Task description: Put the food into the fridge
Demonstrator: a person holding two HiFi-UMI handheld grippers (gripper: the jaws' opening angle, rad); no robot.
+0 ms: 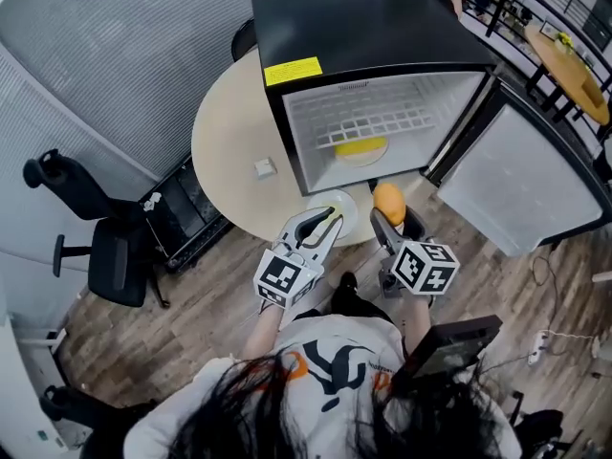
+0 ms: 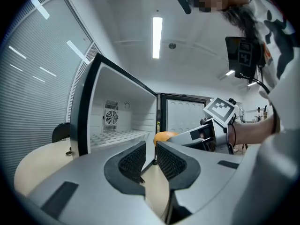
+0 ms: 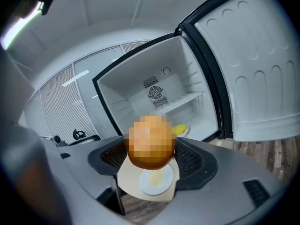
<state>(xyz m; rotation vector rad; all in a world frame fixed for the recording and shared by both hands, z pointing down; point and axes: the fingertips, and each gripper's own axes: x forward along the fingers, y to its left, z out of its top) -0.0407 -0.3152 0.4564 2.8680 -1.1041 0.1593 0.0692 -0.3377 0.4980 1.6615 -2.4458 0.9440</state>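
Far left, an office chair (image 1: 96, 237) is parked on the wood floor (image 1: 191, 295). The round table (image 1: 229, 132) carries a small white block (image 1: 265, 168). My left gripper (image 1: 325, 220) hovers over an empty white plate (image 1: 348, 220), jaws a narrow gap apart with nothing between them. The mini fridge (image 1: 363, 27) sits on the table with yellow food (image 1: 361, 147) already inside. My right gripper (image 1: 390, 216) pinches the orange (image 1: 388, 199), just short of the opening. The fridge door (image 1: 521, 175) hangs wide open. I'd call it halfway: the orange goes in next, then the door shuts.
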